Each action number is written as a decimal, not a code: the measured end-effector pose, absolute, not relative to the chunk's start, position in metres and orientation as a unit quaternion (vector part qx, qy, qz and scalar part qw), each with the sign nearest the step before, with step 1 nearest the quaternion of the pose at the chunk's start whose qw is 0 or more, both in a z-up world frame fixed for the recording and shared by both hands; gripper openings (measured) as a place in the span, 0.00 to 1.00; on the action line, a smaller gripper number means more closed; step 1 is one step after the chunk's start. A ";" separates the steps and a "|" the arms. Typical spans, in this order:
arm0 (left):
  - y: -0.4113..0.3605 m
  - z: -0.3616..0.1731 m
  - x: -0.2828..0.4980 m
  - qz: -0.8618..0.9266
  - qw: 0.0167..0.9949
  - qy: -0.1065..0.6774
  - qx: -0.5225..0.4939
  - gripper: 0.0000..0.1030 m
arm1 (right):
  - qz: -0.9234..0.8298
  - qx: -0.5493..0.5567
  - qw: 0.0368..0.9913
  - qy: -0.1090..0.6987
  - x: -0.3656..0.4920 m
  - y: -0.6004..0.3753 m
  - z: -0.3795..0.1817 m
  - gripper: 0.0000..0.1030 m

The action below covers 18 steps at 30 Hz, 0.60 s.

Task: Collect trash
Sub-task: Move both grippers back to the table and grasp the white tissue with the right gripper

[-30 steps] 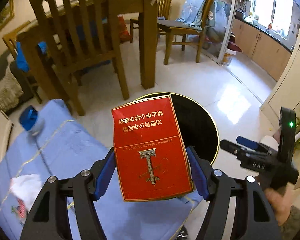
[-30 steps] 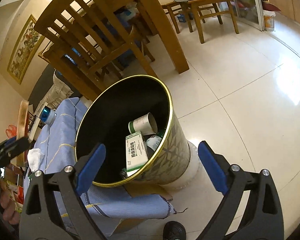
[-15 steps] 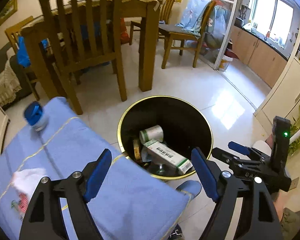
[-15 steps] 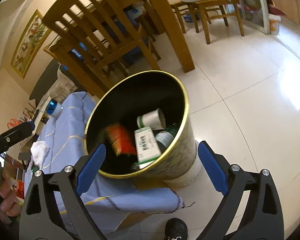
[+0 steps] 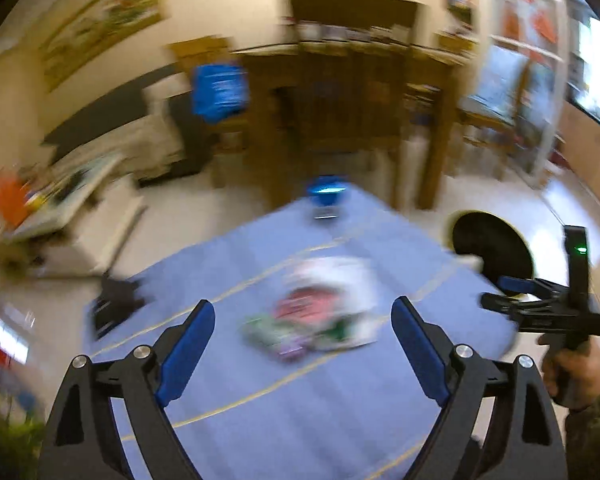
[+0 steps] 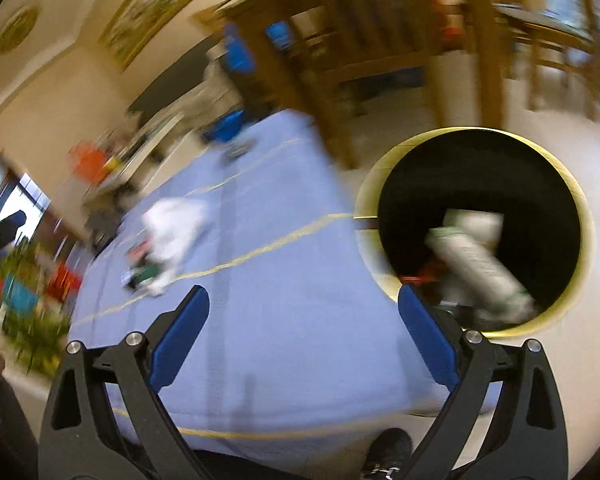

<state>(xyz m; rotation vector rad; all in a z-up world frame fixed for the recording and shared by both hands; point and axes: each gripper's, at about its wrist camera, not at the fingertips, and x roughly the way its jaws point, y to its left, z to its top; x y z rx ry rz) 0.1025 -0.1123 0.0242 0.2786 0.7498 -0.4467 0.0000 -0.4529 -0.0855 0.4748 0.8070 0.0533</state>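
Left wrist view: the left gripper (image 5: 302,344) is seen spread wide, its jaws having just been opening, with nothing held between them. Beyond its fingers a blurred white wrapper with red and green print (image 5: 324,304) is shown lying on the blue cloth (image 5: 300,400). A blue-capped bottle (image 5: 326,196) is seen at the cloth's far edge. The right gripper (image 6: 304,332) is also spread and empty. The gold-rimmed black bin (image 6: 580,200) is placed on the floor just beside the cloth, with a white box (image 6: 476,264) and a red item inside.
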 end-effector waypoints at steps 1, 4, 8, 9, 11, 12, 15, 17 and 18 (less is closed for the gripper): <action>-0.088 0.023 0.106 -0.195 0.903 0.363 0.124 0.86 | 0.041 0.219 0.892 0.392 0.011 -0.437 -0.081 0.91; -0.026 0.012 0.112 -0.143 0.911 0.374 0.098 0.90 | 0.087 0.183 0.895 0.397 0.045 -0.389 -0.064 0.91; 0.019 -0.020 0.117 -0.104 0.901 0.413 0.086 0.90 | 0.132 0.142 0.893 0.405 0.102 -0.333 -0.043 0.84; 0.027 -0.029 0.118 -0.102 0.897 0.423 0.077 0.90 | 0.140 0.131 0.891 0.412 0.118 -0.319 -0.041 0.78; 0.035 -0.040 0.118 -0.103 0.893 0.434 0.067 0.90 | 0.146 0.113 0.883 0.431 0.147 -0.296 -0.041 0.70; 0.038 -0.046 0.117 -0.104 0.891 0.437 0.066 0.90 | 0.143 0.101 0.880 0.442 0.159 -0.286 -0.044 0.67; 0.040 -0.054 0.109 -0.113 0.888 0.440 0.072 0.90 | 0.100 0.022 0.867 0.488 0.193 -0.250 -0.064 0.53; 0.039 -0.057 0.105 -0.119 0.888 0.436 0.079 0.90 | 0.079 0.003 0.856 0.512 0.198 -0.246 -0.077 0.21; 0.037 -0.058 0.103 -0.124 0.889 0.434 0.082 0.90 | 0.074 0.010 0.853 0.517 0.195 -0.250 -0.082 0.02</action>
